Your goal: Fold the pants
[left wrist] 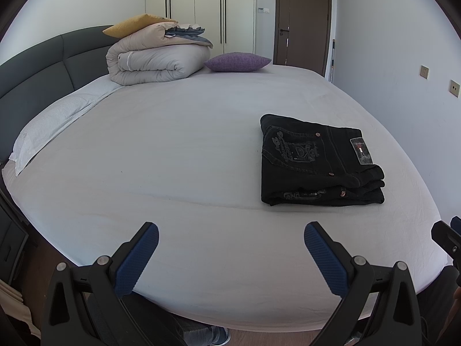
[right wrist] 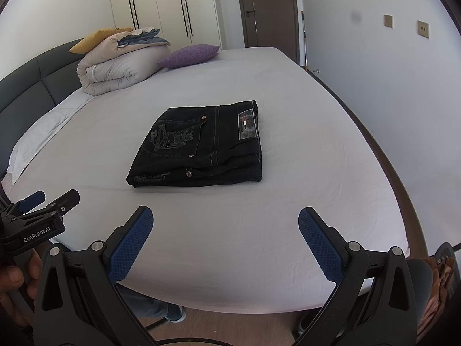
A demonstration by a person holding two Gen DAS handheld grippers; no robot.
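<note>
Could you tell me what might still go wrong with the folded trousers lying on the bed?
1. The folded black denim pants are a stack of thick layers with uneven front edges; a nudge might slump them.
2. Both the left tongs and the right tongs hang open nearby; reaching in again may snag an upper layer.

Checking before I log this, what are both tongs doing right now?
Left tongs: open, holding nothing.
Right tongs: open, holding nothing; folded pants lie untouched.

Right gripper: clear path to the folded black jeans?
Probably yes. The right gripper is open, with the folded black jeans straight ahead and only bare white bedsheet between them.
</note>
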